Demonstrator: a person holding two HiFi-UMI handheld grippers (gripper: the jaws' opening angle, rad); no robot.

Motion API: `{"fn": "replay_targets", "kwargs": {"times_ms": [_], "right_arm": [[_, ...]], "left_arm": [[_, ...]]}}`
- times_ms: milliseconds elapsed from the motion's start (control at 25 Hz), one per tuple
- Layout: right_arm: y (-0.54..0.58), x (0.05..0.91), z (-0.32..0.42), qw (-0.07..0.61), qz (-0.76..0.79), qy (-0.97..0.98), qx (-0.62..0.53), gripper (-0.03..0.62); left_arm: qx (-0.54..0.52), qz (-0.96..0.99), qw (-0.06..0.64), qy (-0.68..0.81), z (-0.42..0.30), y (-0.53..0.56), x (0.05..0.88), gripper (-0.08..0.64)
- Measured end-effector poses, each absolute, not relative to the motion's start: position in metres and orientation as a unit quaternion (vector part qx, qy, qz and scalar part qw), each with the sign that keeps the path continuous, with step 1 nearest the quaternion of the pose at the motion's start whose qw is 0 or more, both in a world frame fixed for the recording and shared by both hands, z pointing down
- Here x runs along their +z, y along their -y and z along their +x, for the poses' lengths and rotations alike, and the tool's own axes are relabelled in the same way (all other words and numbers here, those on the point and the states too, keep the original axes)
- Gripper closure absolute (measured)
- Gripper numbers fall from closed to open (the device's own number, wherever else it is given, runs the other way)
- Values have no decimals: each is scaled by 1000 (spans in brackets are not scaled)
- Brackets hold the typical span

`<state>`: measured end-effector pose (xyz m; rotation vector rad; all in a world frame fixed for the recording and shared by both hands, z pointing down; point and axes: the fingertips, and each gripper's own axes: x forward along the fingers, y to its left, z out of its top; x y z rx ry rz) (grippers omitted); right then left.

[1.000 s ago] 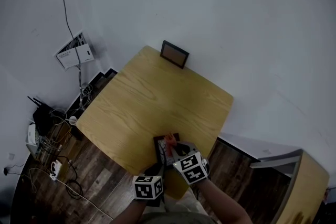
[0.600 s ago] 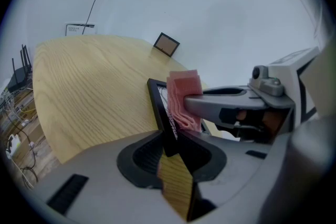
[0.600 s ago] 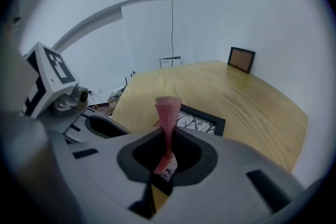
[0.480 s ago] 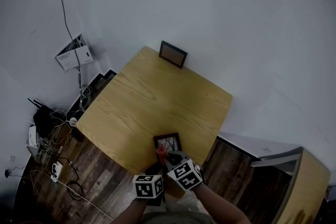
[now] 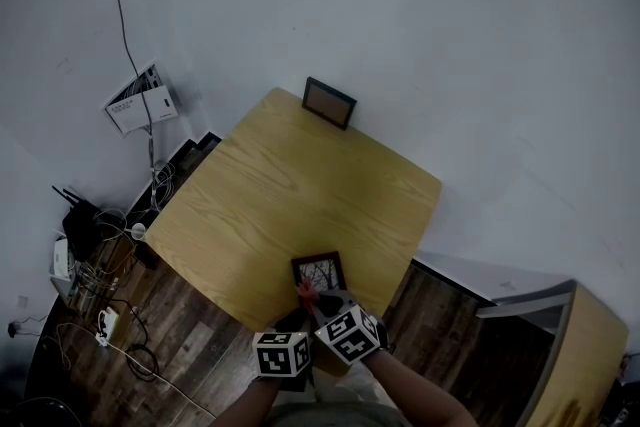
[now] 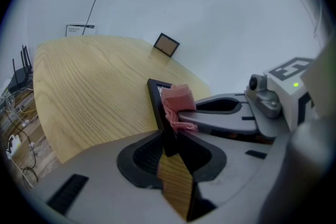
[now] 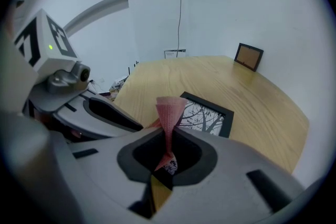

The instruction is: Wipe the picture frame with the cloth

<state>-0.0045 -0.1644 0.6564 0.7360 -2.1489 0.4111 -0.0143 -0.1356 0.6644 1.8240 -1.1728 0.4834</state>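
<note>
Picture frame, head view: a dark picture frame [image 5: 319,271] sat at the lower centre, at the near edge of the wooden table [image 5: 300,185].
Grippers, head view: the left gripper [image 5: 297,318] and right gripper [image 5: 311,297] were side by side just below it, and a reddish cloth [image 5: 305,291] was at its lower left corner.
Far edge, head view: a second frame [image 5: 330,103] stood against the wall.
Left gripper view: the jaws were clamped on the near edge of the picture frame [image 6: 156,97], which showed edge-on at the centre.
Cloth, left gripper view: the pink cloth [image 6: 177,105] lay against the frame's face, carried in from the right by the right gripper [image 6: 231,113].
Right gripper view: the jaws were closed on the cloth [image 7: 169,113], which stuck up between them at the centre.
Picture frame, right gripper view: the picture frame [image 7: 207,113] sat just beyond, right of centre, showing a tree print.
</note>
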Motion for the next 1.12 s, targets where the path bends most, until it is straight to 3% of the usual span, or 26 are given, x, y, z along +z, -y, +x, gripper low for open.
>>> {"fn": "replay_targets", "kwargs": {"times_ms": [1120], "right_arm": [[175, 659, 49, 435, 337, 820, 157, 574]], "left_arm": [[192, 733, 444, 478, -15, 136, 664, 479]]}}
